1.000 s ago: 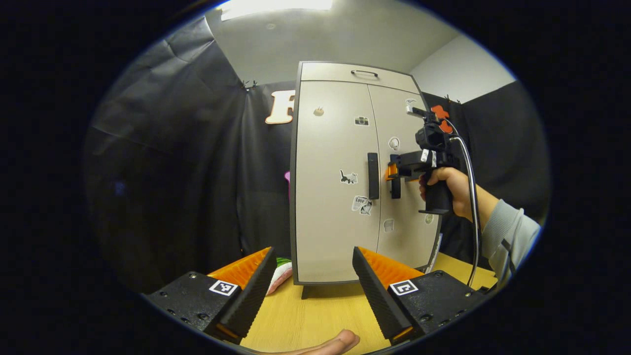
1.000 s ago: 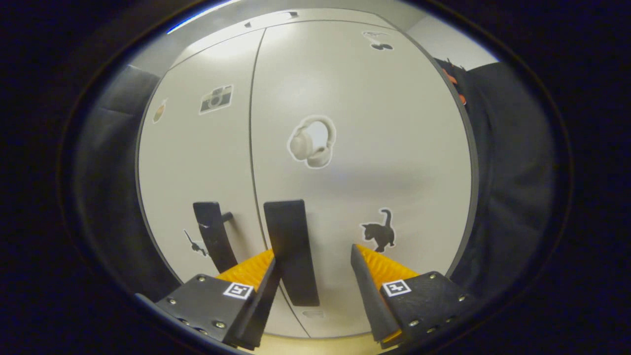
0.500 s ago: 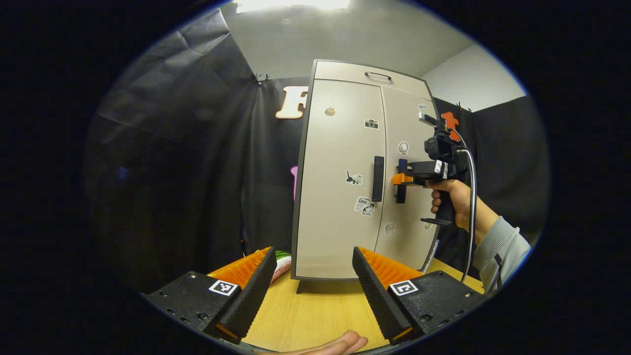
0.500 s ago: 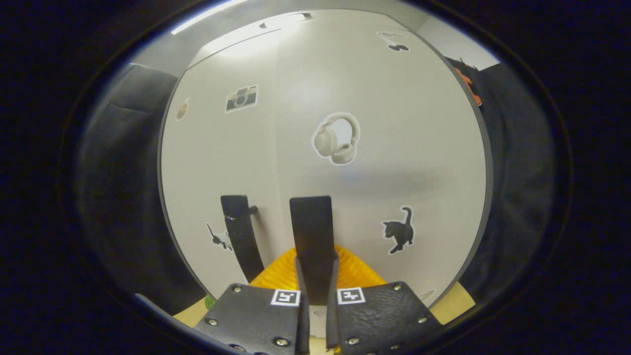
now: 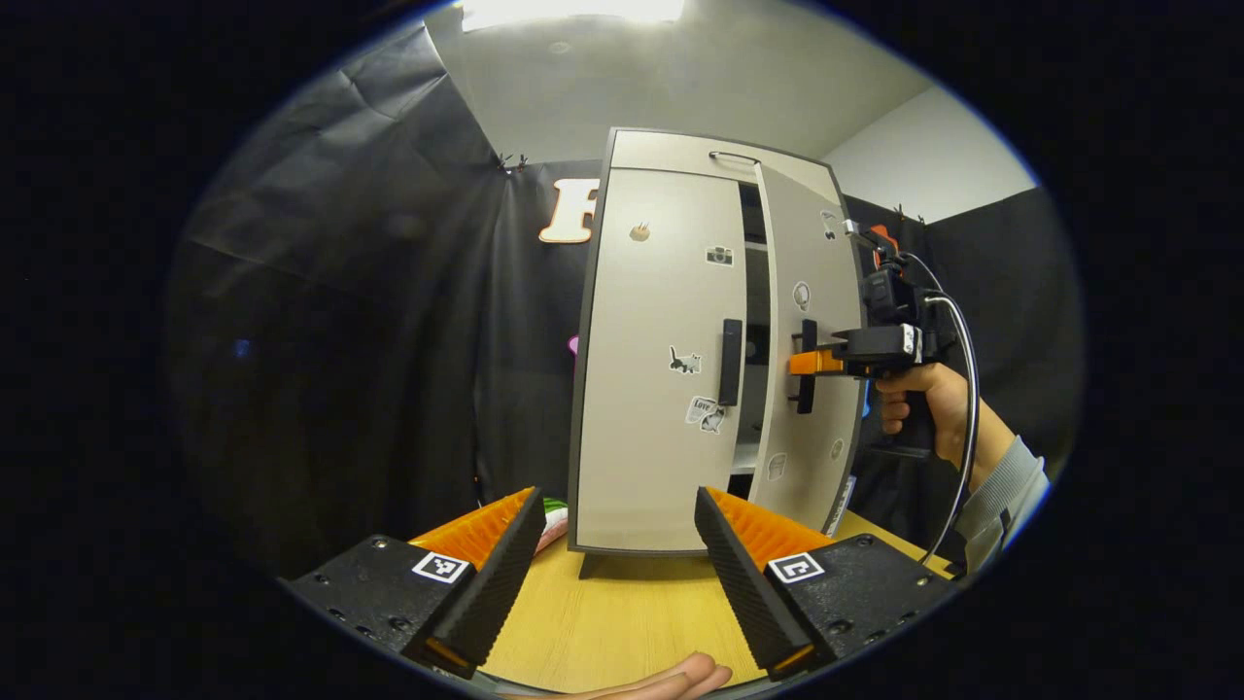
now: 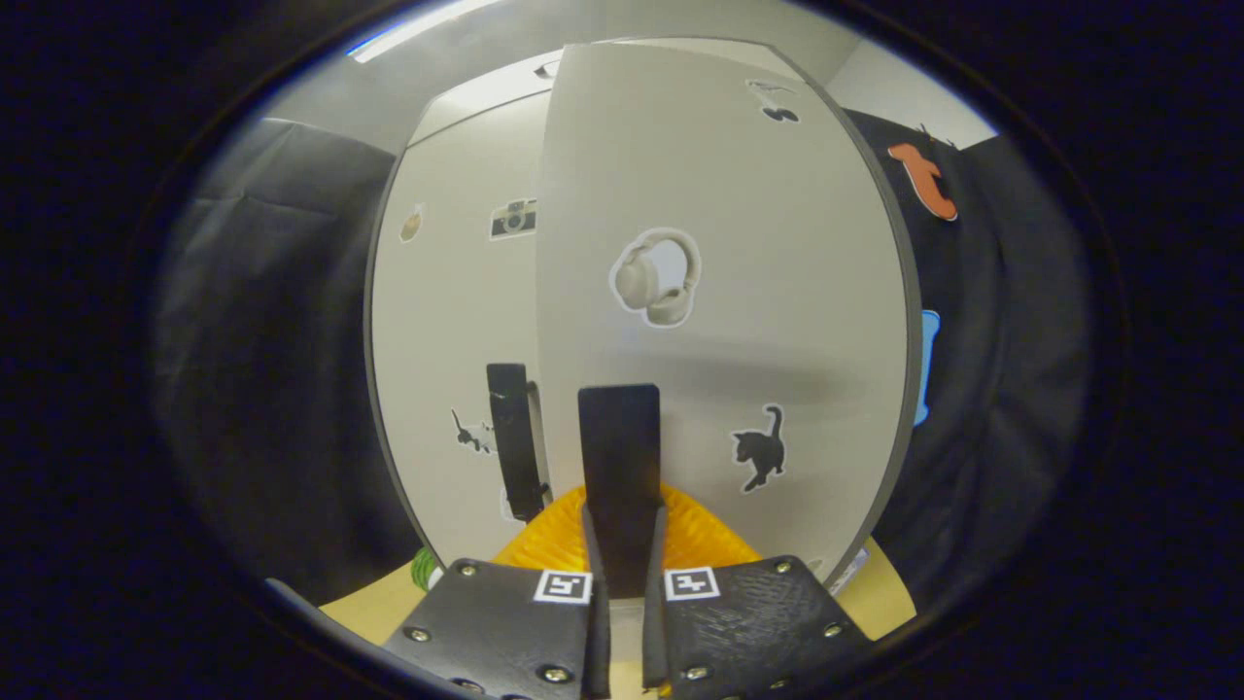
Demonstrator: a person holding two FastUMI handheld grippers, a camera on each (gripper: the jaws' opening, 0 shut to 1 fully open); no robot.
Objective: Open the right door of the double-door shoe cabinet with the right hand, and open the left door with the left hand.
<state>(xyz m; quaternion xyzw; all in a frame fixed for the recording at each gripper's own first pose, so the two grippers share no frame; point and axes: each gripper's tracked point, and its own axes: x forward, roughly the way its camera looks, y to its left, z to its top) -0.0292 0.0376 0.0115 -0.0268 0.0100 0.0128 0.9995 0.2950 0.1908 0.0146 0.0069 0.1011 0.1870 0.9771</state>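
My right claw [image 6: 622, 622] is clamped on the right handle [image 6: 619, 457], both fingers pressing its sides, the bar rising straight ahead of me between them. A second ago those fingers stood apart around the handle; half a second ago they had closed on it with the door flat in line with its neighbour. Now the right door [image 6: 739, 292] has swung out toward me: its free edge stands proud of the left door [image 6: 457, 321], and from my left claw's side a dark gap [image 5: 750, 321] shows between the two, with a shelf edge inside. So the first half of the job is under way, not finished; I judge the door is only partly open and needs a wider pull along its arc, with the grip kept square so the bar does not slip out.

My left claw [image 5: 619, 559] hangs wide open and empty, low over the table [image 5: 622, 622], well short of the cabinet [image 5: 680, 156]. The left handle [image 5: 729, 362] is ahead of it and up, slightly to the right, on a door that is shut. The right claw [image 5: 805, 364] and the hand [image 5: 918, 403] holding it sit farther right, at about the same height as that handle.
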